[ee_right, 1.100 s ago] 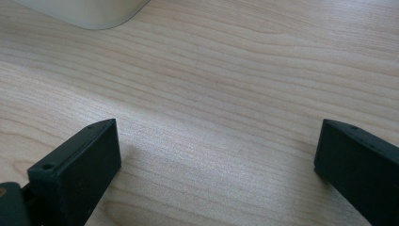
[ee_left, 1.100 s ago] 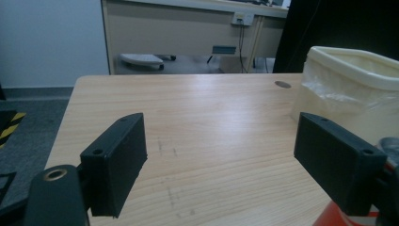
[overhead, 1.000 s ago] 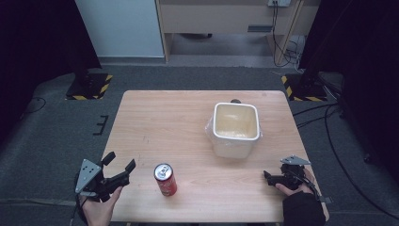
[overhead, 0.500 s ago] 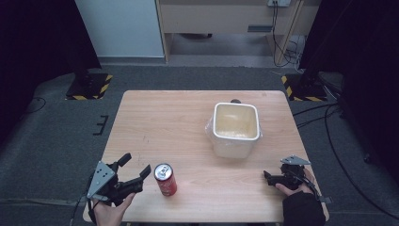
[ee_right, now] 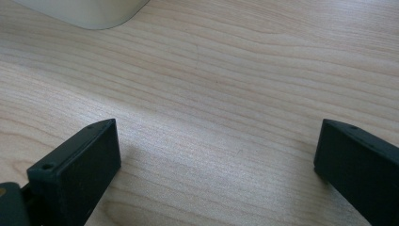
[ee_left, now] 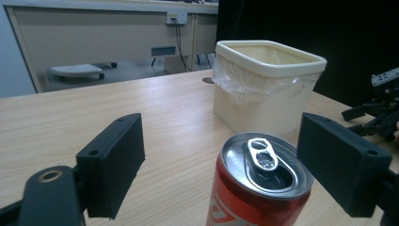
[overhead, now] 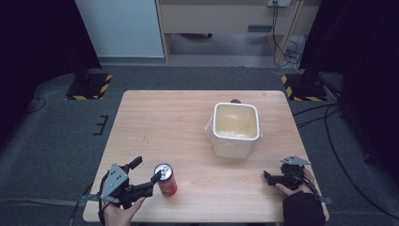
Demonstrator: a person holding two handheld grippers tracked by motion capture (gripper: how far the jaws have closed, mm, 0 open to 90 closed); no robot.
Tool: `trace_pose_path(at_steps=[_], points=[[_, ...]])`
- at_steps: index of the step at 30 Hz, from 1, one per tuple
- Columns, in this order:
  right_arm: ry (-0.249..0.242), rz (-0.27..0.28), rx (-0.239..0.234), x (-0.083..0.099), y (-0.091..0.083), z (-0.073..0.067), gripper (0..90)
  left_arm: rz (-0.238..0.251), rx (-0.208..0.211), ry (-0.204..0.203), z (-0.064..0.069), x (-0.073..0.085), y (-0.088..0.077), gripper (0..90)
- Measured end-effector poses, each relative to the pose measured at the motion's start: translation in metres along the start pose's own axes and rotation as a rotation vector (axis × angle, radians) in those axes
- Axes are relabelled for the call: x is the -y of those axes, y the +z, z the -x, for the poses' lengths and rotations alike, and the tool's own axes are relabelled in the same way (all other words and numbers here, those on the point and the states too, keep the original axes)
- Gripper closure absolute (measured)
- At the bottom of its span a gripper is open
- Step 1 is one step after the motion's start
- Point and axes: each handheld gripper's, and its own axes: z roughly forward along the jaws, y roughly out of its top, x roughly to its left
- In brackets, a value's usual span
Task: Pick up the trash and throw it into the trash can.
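My left gripper [overhead: 145, 174] has slid in from the desk's [overhead: 169, 122] left edge toward the can [overhead: 165, 179], its jaws having just been opening; the right gripper [overhead: 273, 178] has stayed put. Now the left jaws stand wide, one on each side of the can's top, neither pad pressing it as far as I can see. The can stands upright near the front edge. The right gripper rests spread open on bare wood. The bin [overhead: 235, 128], plastic-lined, looks empty.

Red soda can [overhead: 165, 180], upright, silver top with pull tab, near table's front-left edge
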Motion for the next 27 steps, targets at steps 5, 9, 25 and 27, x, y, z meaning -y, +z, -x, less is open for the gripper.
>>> trace_pose_path(at_steps=[5, 9, 25, 27], points=[[0.000, 0.000, 0.000, 0.000, 0.000, 0.000, 1.2, -0.019, 0.009, 0.003, 0.003, 0.004, 0.004, 15.4], [0.000, 0.000, 0.000, 0.000, 0.000, 0.000, 1.2, -0.035, 0.025, 0.003, 0.007, 0.009, 0.010, 15.1], [0.000, 0.000, 0.000, 0.000, 0.000, 0.000, 1.2, -0.021, 0.032, 0.007, 0.009, 0.008, 0.009, 15.6], [0.000, 0.000, 0.000, 0.000, 0.000, 0.000, 1.2, -0.024, 0.039, 0.014, 0.012, 0.008, 0.010, 15.6]])
